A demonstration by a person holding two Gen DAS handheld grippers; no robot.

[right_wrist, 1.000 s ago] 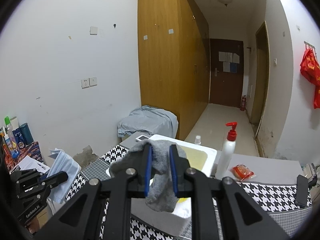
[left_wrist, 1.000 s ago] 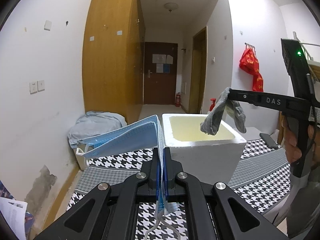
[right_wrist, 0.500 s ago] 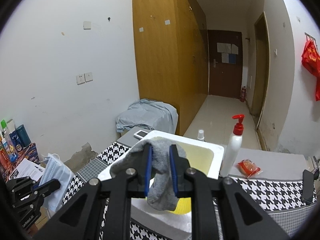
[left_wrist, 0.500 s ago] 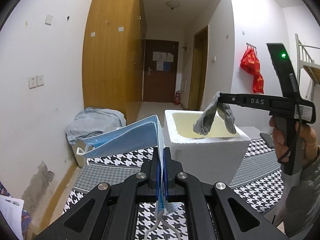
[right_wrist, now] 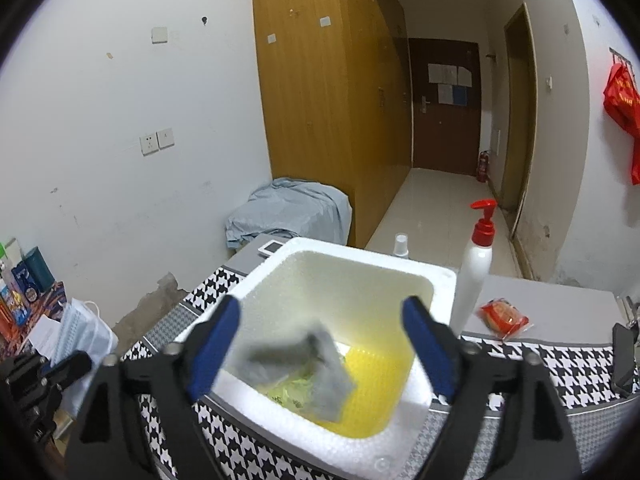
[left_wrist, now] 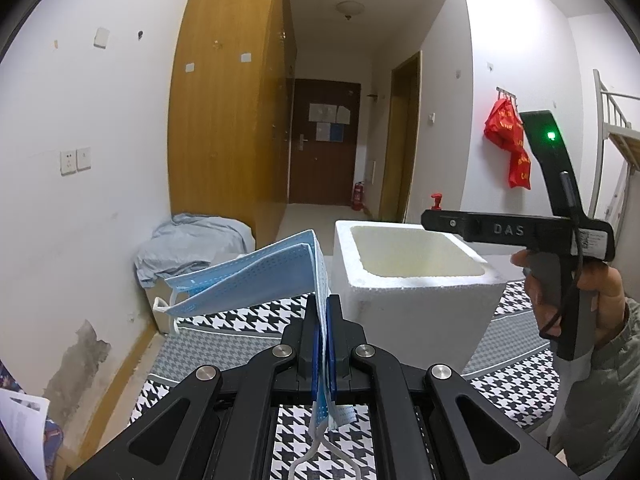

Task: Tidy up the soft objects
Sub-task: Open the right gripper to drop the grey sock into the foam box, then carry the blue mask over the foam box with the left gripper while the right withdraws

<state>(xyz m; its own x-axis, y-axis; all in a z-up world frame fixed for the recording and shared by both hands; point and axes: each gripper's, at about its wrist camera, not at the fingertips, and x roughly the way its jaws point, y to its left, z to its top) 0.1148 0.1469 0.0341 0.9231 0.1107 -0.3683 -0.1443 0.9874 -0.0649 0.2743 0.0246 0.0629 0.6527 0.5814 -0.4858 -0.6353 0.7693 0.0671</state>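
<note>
Over on the left, the left gripper (left_wrist: 323, 334) is clenched tight on pale blue pleated face masks (left_wrist: 256, 276). At least two layers fan out to the left, though the exact count is hard to tell, with white ear loops dangling below the jaws.

Moving to the middle, there's one white foam box (right_wrist: 440, 276) with a yellow-stained floor, sitting on the black-and-white houndstooth cloth (right_wrist: 560, 364). The right gripper (right_wrist: 322, 340) hangs over the box. Its jaws have just sprung wide open, and the one grey sock (right_wrist: 316, 364) is loose between the blue pads (right_wrist: 216, 340), blurred, inside the box opening and touching neither pad.

To the right stand one white pump bottle with a red nozzle (right_wrist: 476, 264), one small red snack packet (right_wrist: 504, 318) and one dark phone (right_wrist: 624, 354) at the edge.
</note>
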